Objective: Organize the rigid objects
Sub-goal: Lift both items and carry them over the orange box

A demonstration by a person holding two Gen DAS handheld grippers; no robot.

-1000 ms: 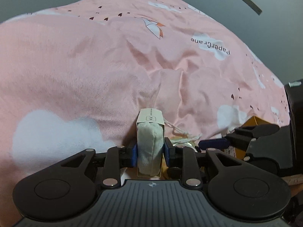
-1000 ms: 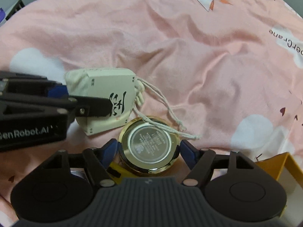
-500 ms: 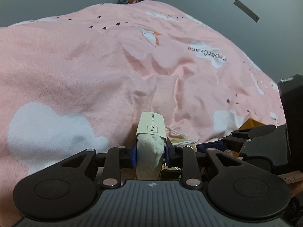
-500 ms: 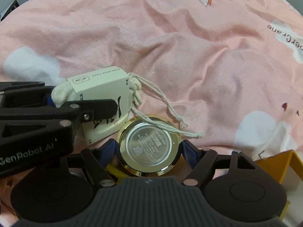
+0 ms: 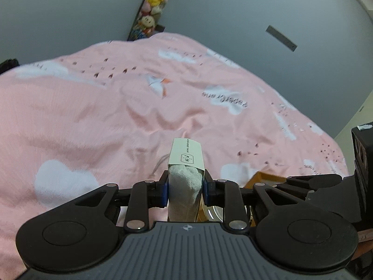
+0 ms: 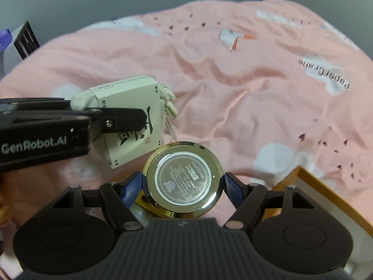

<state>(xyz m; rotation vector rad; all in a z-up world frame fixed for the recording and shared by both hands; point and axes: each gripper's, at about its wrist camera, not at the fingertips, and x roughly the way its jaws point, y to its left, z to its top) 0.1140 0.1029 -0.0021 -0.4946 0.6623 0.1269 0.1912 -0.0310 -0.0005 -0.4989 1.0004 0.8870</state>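
My left gripper [image 5: 185,187] is shut on a cream drawstring pouch [image 5: 185,182] wrapped in a printed paper sleeve, held above the pink bedspread [image 5: 116,116]. From the right wrist view the same pouch [image 6: 130,126] hangs at the left with its strings dangling, the left gripper's black finger [image 6: 121,121] across it. My right gripper [image 6: 184,182] is shut on a round gold-rimmed tin [image 6: 184,179], its blue pads against both sides, with the tin's labelled metal face toward the camera. Both objects are lifted off the bed.
An orange-edged box [image 6: 326,200] lies at the lower right of the right wrist view, and its corner [image 5: 263,178] shows beside the left gripper. A dark box [image 5: 363,158] stands at the right edge. Plush toys [image 5: 151,2] hang on the grey wall behind the bed.
Both grippers have risen off the bedspread with their objects. The pouch's strings, which lay over the tin, now hang free. More of the wall shows in both views.
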